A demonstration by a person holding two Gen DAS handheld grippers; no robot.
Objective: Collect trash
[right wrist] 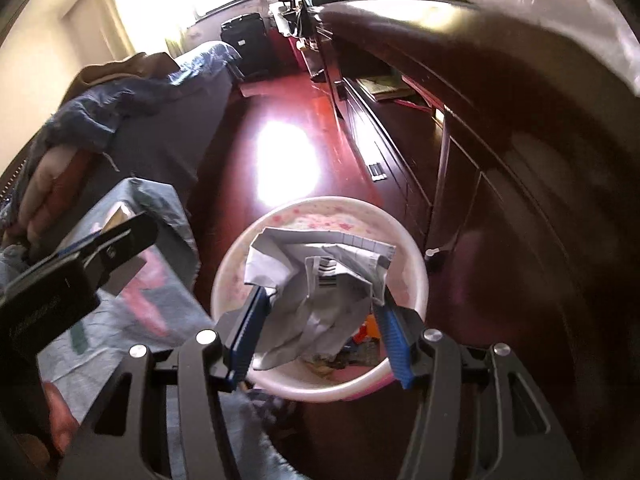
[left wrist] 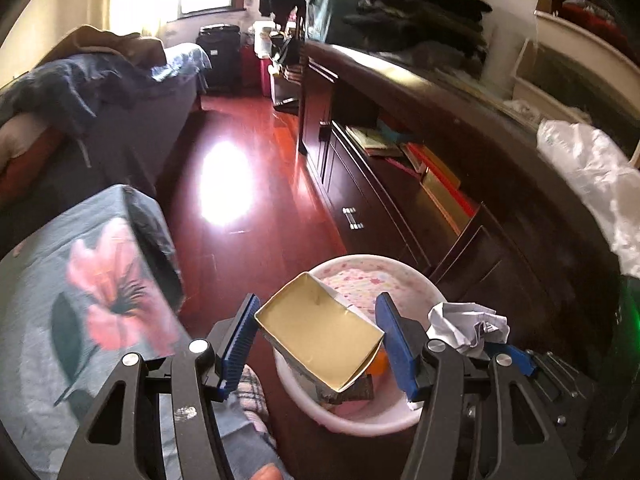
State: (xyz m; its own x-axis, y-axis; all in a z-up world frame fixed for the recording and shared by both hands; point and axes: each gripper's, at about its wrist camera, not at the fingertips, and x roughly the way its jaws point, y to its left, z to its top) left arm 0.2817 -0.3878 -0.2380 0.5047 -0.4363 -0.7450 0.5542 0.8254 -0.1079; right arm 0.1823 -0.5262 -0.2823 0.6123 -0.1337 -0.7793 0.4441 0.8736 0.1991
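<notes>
A round pink-and-white bin (left wrist: 416, 284) stands on the red floor, with some trash inside. An open cardboard box (left wrist: 320, 330) lies tilted in the bin between the fingers of my left gripper (left wrist: 316, 340), which is open and not touching it. My right gripper (right wrist: 320, 324) is over the bin (right wrist: 416, 280) with crumpled white paper (right wrist: 320, 280) between its fingers. The paper also shows in the left wrist view (left wrist: 468, 328), right of the bin. The left gripper's body (right wrist: 72, 272) shows in the right wrist view.
A dark wood cabinet (left wrist: 400, 208) with open shelves of books runs along the right. A bed with a floral blue cover (left wrist: 92, 292) is on the left. White plastic (left wrist: 592, 176) lies on the cabinet top. A black suitcase (left wrist: 220, 56) stands far back.
</notes>
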